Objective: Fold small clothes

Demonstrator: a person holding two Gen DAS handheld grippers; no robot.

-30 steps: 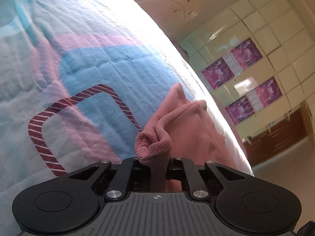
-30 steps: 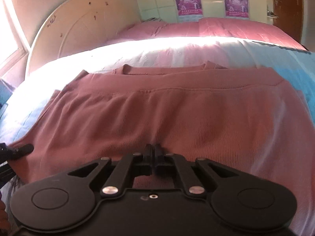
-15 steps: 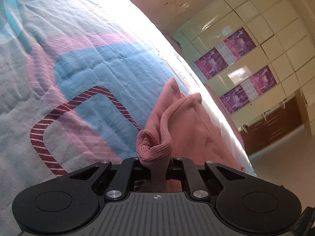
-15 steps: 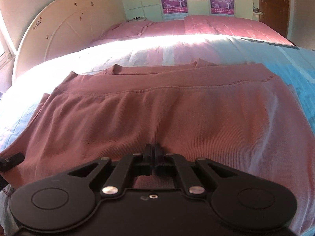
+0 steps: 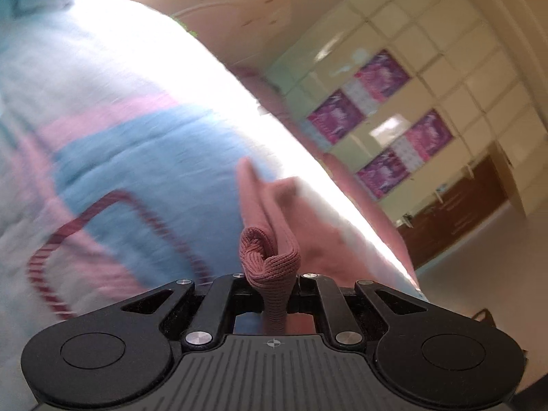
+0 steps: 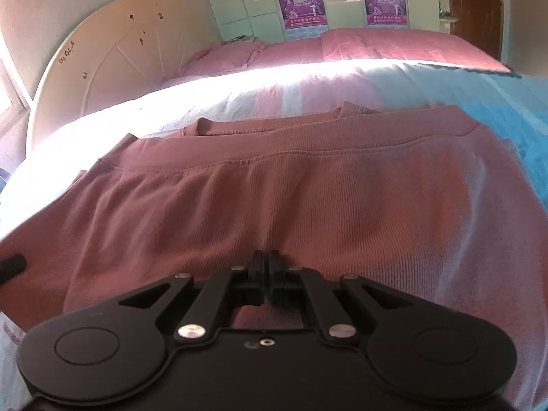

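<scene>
Here, on my left, the left gripper (image 5: 274, 287) has its jaws clamped on a bunched ribbed edge of the pink garment (image 5: 270, 250), held above the bed cover (image 5: 130, 157) with its blue, pink and striped pattern; that view is blurred. On my right, the right gripper (image 6: 264, 274) shows jaws pressed together on the near fold of the pink garment (image 6: 274, 188), which lies spread flat across the bed, its hem doubled over toward the headboard (image 6: 102, 58). Two posters (image 6: 301, 3) hang on the wall beyond.

Bed (image 6: 342, 85) carries pink garment (image 6: 274, 188), seemingly folded.
</scene>
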